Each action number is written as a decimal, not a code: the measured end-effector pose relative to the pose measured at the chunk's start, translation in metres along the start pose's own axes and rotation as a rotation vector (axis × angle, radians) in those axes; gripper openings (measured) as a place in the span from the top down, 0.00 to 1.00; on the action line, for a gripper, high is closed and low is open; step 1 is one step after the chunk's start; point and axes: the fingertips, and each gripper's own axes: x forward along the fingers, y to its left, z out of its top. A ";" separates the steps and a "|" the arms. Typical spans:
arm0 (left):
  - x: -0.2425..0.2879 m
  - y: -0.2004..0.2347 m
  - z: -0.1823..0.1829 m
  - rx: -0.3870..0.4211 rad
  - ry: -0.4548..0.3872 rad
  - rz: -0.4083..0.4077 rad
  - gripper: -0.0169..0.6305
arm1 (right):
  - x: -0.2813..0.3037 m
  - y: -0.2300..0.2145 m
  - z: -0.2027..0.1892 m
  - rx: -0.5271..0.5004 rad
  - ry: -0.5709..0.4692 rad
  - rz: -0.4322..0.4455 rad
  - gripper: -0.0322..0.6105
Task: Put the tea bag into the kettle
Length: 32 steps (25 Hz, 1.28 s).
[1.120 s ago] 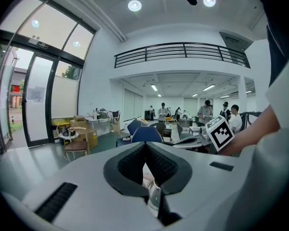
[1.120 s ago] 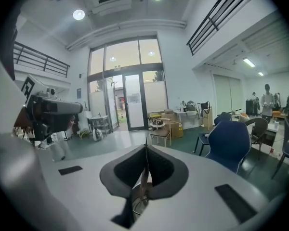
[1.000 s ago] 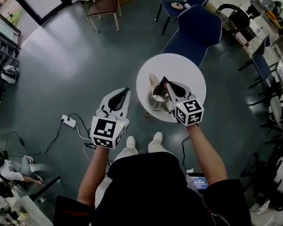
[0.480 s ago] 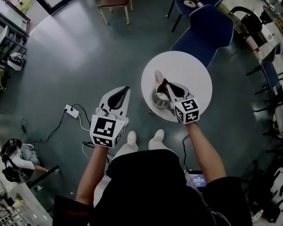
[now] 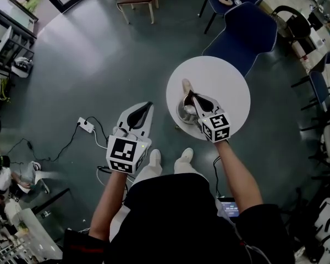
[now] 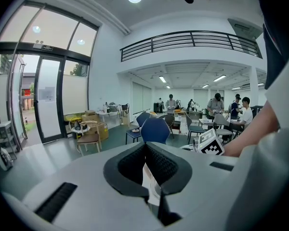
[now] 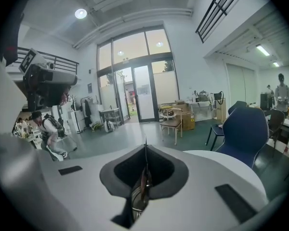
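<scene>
Left gripper point(image 5: 147, 106) clamped on a white tea bag point(image 6: 149, 179), over the floor beside the table point(image 5: 225, 81), right gripper point(image 5: 190, 94) closed at the kettle point(image 5: 185, 113) top (thin brown piece between jaws), kettle on table.

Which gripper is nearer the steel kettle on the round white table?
Right. The right gripper is directly over the steel kettle, jaws shut on it; the left gripper, gripping a white tea bag, hangs beside the table, over the floor.

Head view looks steeply down on left gripper point(image 5: 149, 104) and right gripper point(image 5: 189, 93), whose close views face level outward (all share the blue chair point(image 5: 242, 34)).
</scene>
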 end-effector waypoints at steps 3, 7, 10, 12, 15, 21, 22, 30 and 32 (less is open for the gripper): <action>-0.001 0.002 -0.004 0.001 0.008 0.007 0.95 | 0.004 0.000 -0.007 -0.003 0.014 0.003 0.92; -0.002 0.005 -0.007 -0.007 0.015 0.016 0.95 | 0.008 0.000 -0.016 0.015 0.027 0.003 0.92; -0.002 0.005 -0.009 -0.010 0.016 0.020 0.95 | 0.009 -0.001 -0.018 0.042 0.027 0.007 0.92; -0.001 0.006 -0.008 -0.010 0.013 0.021 0.95 | 0.009 -0.001 -0.019 0.048 0.033 0.012 0.92; 0.002 0.006 -0.006 -0.008 0.016 0.027 0.95 | 0.009 -0.004 -0.016 0.050 0.024 0.013 0.92; 0.005 0.002 -0.007 -0.016 0.009 0.011 0.95 | 0.000 -0.011 -0.005 0.052 0.007 0.006 0.92; 0.005 0.002 -0.007 -0.015 0.007 0.009 0.95 | -0.002 -0.011 -0.003 0.046 0.004 0.004 0.92; 0.008 -0.003 0.000 -0.035 -0.019 -0.021 0.95 | -0.025 -0.014 0.035 0.000 -0.063 -0.007 0.92; 0.010 -0.005 0.003 -0.032 -0.025 -0.028 0.95 | -0.033 -0.012 0.050 -0.023 -0.087 -0.012 0.92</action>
